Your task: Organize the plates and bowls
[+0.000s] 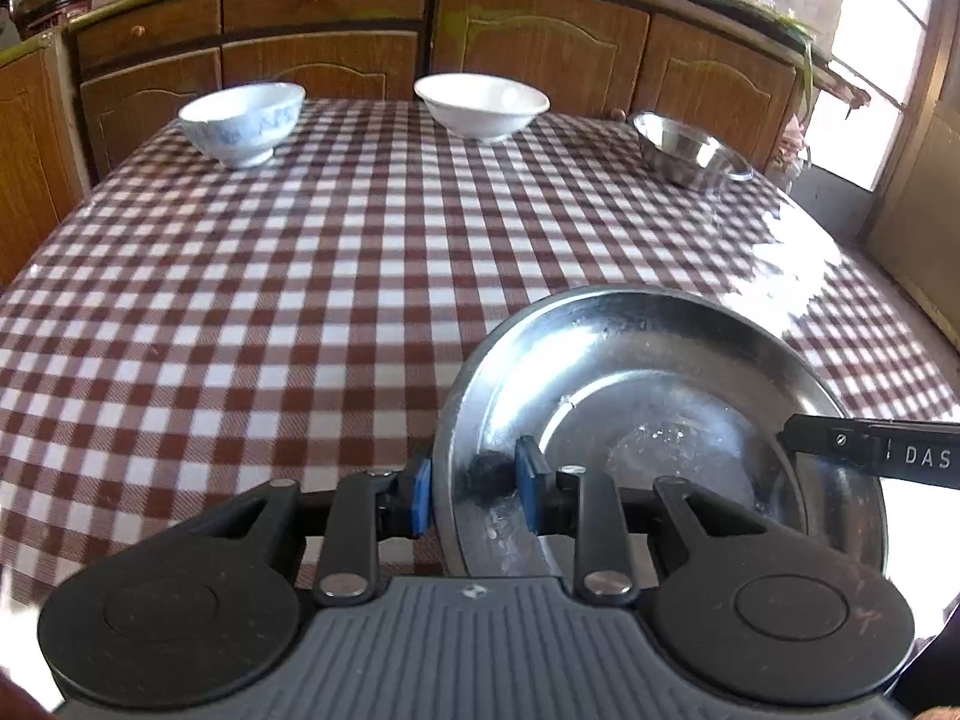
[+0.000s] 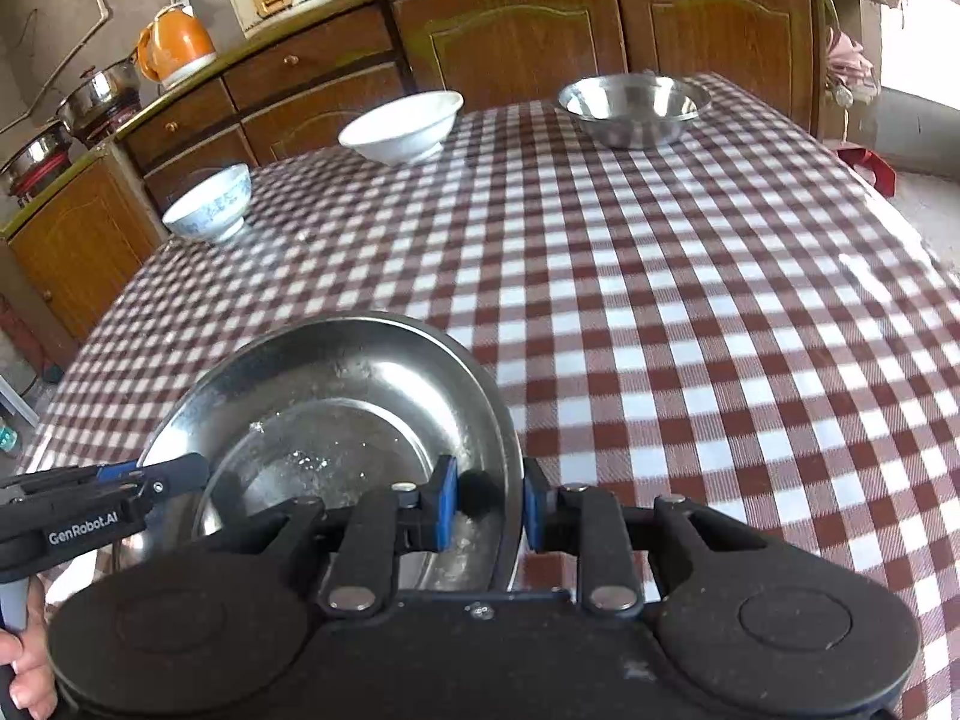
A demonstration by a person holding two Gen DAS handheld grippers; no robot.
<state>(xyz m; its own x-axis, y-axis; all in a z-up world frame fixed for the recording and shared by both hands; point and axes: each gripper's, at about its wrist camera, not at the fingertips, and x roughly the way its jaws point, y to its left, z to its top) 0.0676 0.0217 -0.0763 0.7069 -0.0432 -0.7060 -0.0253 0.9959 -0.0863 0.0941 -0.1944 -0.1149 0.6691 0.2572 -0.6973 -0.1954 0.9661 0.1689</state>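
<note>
A steel plate sits on the table, which is covered with a brown-and-white checked cloth, at the edge nearest the person. Both grippers hold this plate by its rim, from opposite sides.

The left gripper has its jaws clenched on the plate's left rim: one blue pad presses the outside of the rim and the other sits inside the plate. The right gripper grasps the plate's right rim the same way, one blue pad inside the plate and one outside. In the left wrist view the right gripper's finger reaches in over the plate's far right side; in the right wrist view the left gripper comes in over the plate's left edge, with the person's hand on its handle.

Three bowls stand in a row along the far edge of the table, well apart from the plate. Left of the plate's line is a white bowl with a blue pattern, in the middle a plain white bowl, and to the right a steel bowl. Behind the table run wooden cabinets.
</note>
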